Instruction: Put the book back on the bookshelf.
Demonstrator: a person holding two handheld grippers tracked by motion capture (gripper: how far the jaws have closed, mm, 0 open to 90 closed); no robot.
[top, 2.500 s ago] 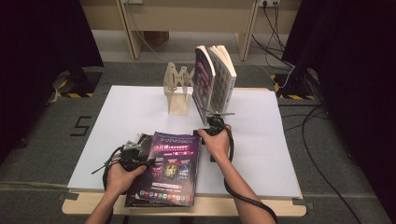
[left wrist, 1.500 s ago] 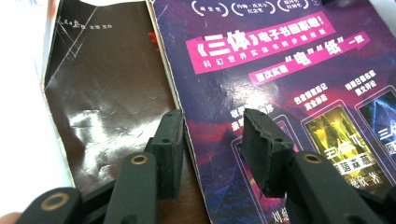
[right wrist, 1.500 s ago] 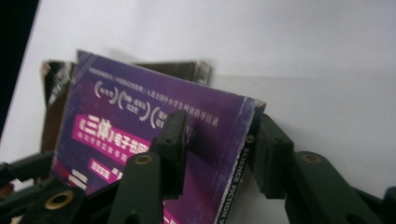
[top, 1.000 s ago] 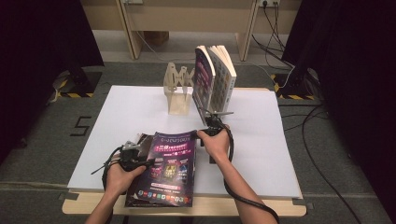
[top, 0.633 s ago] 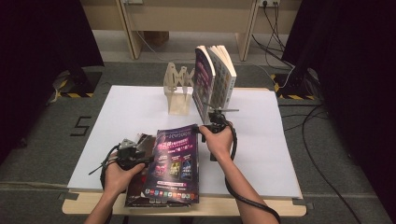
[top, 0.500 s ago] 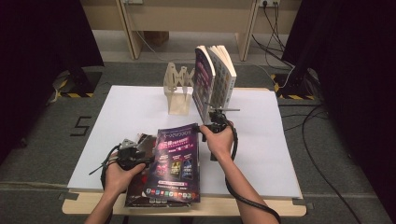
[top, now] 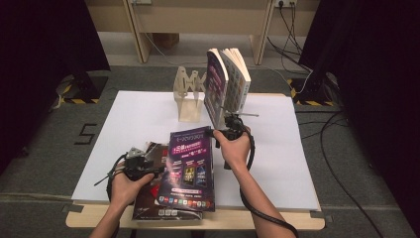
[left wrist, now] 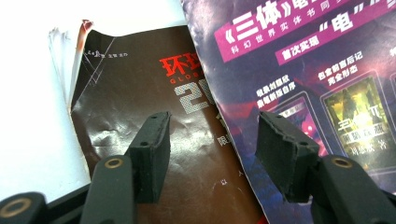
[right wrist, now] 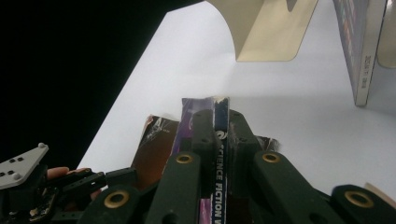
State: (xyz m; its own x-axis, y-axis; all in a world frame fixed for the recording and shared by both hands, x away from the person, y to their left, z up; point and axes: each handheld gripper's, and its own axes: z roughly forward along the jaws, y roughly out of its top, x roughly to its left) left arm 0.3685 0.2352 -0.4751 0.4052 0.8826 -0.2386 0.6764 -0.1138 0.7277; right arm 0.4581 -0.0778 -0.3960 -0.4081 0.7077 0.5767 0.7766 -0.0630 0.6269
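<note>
A purple magazine (top: 190, 168) lies partly over a dark brown magazine (top: 148, 198) at the table's near edge. My right gripper (top: 219, 133) is shut on the purple magazine's spine (right wrist: 219, 105) at its far right corner and holds that end raised; its jaws have just been closing on it. My left gripper (top: 154, 171) hovers open over the dark magazine (left wrist: 154, 93) beside the purple cover's edge (left wrist: 317, 60). Its jaws (left wrist: 212, 126) have just been opening, with nothing pinched between them.
A wooden rack (top: 189, 96) stands at the back middle, with two upright books (top: 216, 89) leaning beside it. The white tabletop (top: 297, 148) stretches out to the right. Dark curtains and cables surround the table.
The right gripper has risen a little with the purple magazine's far corner, so the magazine tilts up more steeply. The left hand has stayed where it was.
</note>
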